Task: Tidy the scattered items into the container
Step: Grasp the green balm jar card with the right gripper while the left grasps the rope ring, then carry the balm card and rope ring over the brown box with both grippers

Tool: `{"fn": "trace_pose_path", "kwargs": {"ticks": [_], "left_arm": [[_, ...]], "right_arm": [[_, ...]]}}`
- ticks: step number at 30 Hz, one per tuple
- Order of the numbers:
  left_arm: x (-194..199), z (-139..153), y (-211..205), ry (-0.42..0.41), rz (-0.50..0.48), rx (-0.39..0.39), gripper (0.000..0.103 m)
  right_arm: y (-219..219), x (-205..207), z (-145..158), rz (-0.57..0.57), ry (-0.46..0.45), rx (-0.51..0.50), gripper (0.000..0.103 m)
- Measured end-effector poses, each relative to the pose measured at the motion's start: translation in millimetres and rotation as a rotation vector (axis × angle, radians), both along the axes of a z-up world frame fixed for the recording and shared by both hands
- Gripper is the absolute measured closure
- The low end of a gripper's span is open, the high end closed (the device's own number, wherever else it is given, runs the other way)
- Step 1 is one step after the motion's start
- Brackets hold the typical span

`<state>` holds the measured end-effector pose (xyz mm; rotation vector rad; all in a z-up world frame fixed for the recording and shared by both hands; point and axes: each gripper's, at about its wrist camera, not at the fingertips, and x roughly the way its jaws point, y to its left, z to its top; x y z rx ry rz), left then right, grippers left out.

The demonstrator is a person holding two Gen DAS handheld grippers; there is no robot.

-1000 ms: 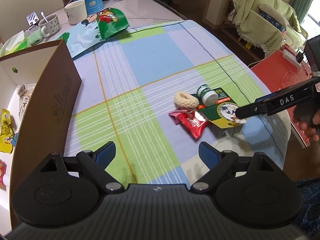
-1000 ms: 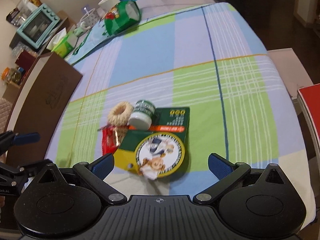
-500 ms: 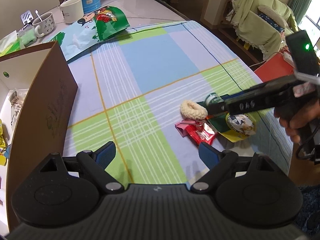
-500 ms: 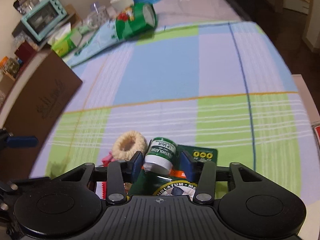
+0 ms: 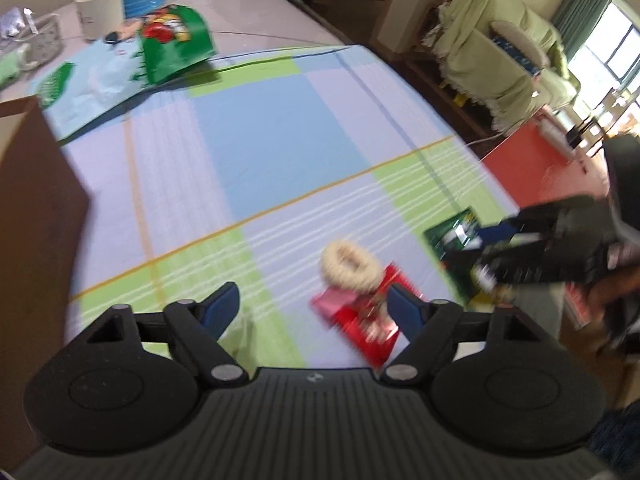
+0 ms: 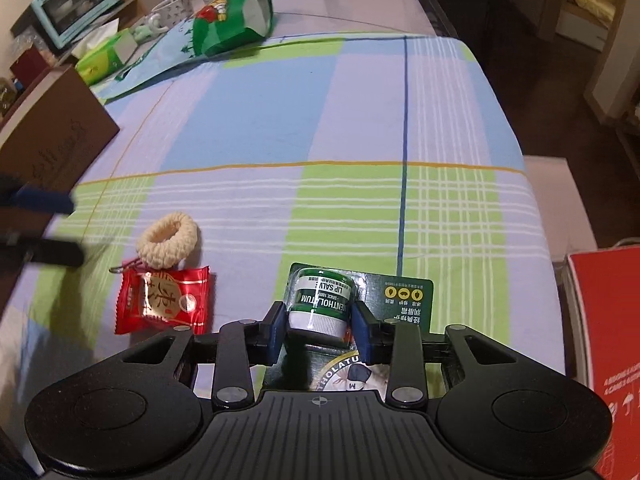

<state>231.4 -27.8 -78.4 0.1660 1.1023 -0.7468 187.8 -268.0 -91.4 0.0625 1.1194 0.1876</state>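
A: What do my right jaws hold?

B: In the right wrist view, my right gripper (image 6: 319,326) is closed on the lip salve jar (image 6: 320,303), a green pot with a white cap, one blue pad against each side of it. The jar sits at lower centre of the frame, over the dark green card (image 6: 404,298) that lies flat on the checked cloth (image 6: 360,120) of the tabletop.

A: And the left jaws?

B: In the left wrist view, my left gripper (image 5: 312,308) stands wide open and grips nothing. Its pads frame the lower centre of the frame above the cloth; the picture is blurred.

A: Where are the other loose items?

B: The cream hair tie (image 6: 167,239) lies at left of centre in the right wrist view, touching the top edge of the red snack packet (image 6: 164,300) just below it. Both lie well apart from the jar, to its left.

A: And the container?

B: The brown box (image 6: 56,128) stands at the left edge of both frames; its outer wall faces the cameras. I cannot tell its contents.
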Motion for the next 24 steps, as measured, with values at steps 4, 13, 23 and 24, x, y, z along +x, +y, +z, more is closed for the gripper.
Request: {"fn": "trace_pose_path", "kwargs": {"ticks": [4, 13, 23, 24], "left_arm": [[16, -14, -23, 0.05, -0.022, -0.003, 0.038], [18, -48, -52, 0.071, -0.072, 0.085, 0.087], [1, -10, -17, -0.012, -0.024, -0.004, 0.091], [-3, -4, -13, -0.025, -0.015, -0.008, 0.091]], "right_arm": [[1, -1, 0, 0.006, -0.011, -0.007, 0.068], [1, -3, -1, 0.03, -0.041, -0.008, 0.068], [5, -6, 5, 0.058, -0.061, -0.019, 0.069], [6, -7, 7, 0.062, -0.068, -0.016, 0.069]]}}
